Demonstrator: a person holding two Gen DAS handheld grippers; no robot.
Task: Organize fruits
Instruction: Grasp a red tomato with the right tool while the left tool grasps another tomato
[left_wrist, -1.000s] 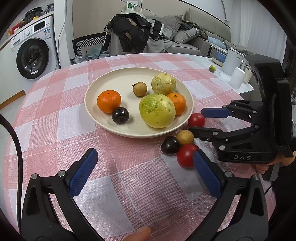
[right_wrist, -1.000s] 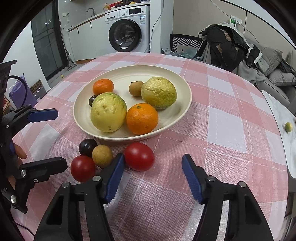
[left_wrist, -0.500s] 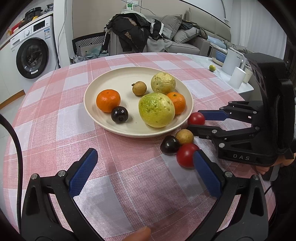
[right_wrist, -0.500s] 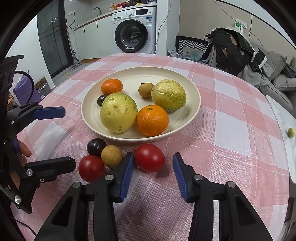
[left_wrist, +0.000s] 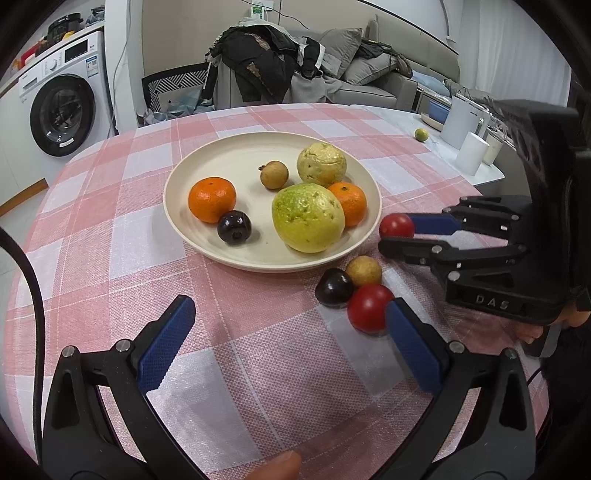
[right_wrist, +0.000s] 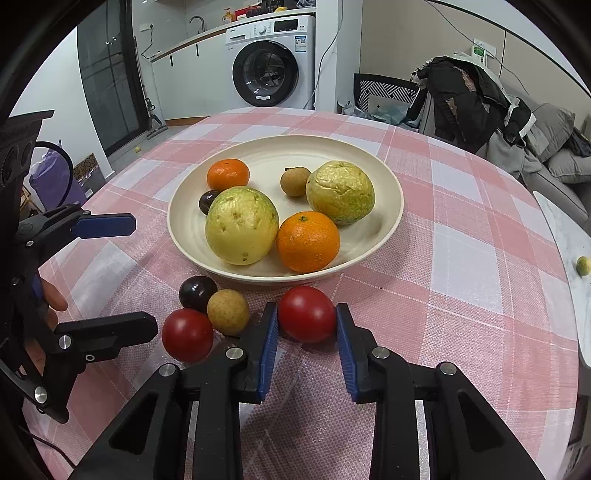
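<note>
Closing on the red tomato (right_wrist: 306, 314), our right gripper (right_wrist: 306, 334) has a blue finger against each side of it, low and centre in the right wrist view, and the jaws are closing at this moment. The tomato sits on the desk (right_wrist: 461, 295) just in front of the cream plate (right_wrist: 395, 195), apart from its rim.

To do this step well, we judge the squeeze should stop as soon as the skin is held firm, since a tomato looks soft and could bruise or slip out forward. We would then lift straight up to pass over the plate rim and set it down in the bare patch at the right of the plate, clear of the orange (right_wrist: 308, 242) and the large guavas.

To the left, a second tomato (right_wrist: 187, 334), a tan longan (right_wrist: 228, 312) and a dark plum (right_wrist: 197, 293) cluster together, touching, near the right gripper's left finger; we should avoid nudging them on the way up.

Our left gripper (left_wrist: 284, 343) hovers with its fingers wide apart and nothing between them, at the bottom of the left wrist view.
</note>
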